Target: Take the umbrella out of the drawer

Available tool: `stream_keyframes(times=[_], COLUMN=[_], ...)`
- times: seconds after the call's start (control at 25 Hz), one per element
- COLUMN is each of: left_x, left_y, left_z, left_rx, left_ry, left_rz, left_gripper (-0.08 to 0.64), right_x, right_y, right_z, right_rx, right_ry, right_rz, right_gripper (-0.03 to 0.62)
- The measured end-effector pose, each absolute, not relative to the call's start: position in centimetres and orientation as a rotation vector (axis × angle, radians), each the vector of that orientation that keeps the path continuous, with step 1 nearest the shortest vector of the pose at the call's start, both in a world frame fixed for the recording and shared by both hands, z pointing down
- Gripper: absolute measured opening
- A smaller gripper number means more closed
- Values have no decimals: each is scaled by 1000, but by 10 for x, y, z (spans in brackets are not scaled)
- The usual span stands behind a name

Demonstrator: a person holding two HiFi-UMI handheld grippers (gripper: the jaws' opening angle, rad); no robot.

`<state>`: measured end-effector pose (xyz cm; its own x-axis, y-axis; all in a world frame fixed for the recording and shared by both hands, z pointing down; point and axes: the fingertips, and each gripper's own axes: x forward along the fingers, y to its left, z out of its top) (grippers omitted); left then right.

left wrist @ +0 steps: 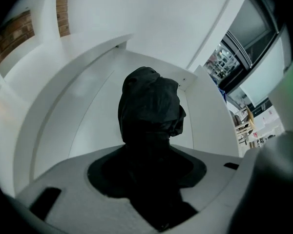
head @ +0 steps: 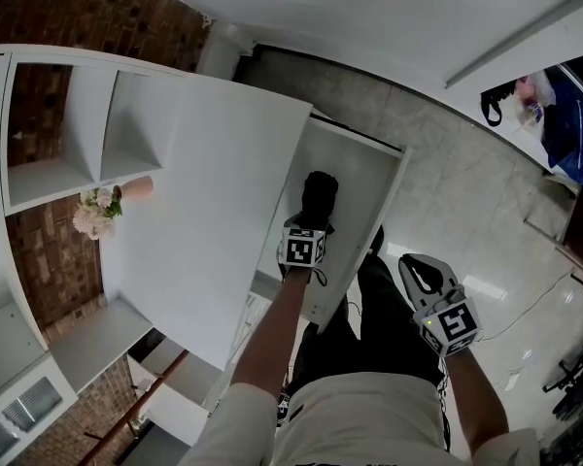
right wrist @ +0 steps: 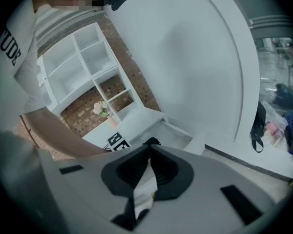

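Observation:
A folded black umbrella (head: 319, 197) lies in the open white drawer (head: 381, 187), which is pulled out from under a white cabinet top. My left gripper (head: 315, 225) reaches down into the drawer and is shut on the near end of the umbrella. In the left gripper view the umbrella (left wrist: 149, 106) fills the gap of my left gripper (left wrist: 152, 175) and stretches away along the drawer floor (left wrist: 90, 113). My right gripper (head: 415, 262) hangs outside the drawer to the right, over the floor. In the right gripper view my right gripper (right wrist: 149, 149) is shut, with nothing in it.
The white cabinet top (head: 199, 231) covers the left side of the drawer. A white shelf unit (head: 68, 168) with a flower vase (head: 99, 212) stands at the left against a brick wall. A black bag (head: 493, 105) hangs on the far wall. The person's legs stand beside the drawer.

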<state>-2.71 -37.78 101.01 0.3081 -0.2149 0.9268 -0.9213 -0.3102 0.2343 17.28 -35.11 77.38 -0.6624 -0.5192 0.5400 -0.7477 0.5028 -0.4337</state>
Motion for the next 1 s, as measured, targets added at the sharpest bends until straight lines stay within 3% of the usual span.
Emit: stream_keyframes(times=[1.0], left_x=[-57], left_y=[-319], left_z=[799], left_rx=[1979], left_ry=[-1219], left_rz=[600], left_gripper=[227], right_x=[123], right_y=[-306], right_z=[683], right_rx=[1033], right_ry=[-2513], right_rz=[699], right_gripper=[35])
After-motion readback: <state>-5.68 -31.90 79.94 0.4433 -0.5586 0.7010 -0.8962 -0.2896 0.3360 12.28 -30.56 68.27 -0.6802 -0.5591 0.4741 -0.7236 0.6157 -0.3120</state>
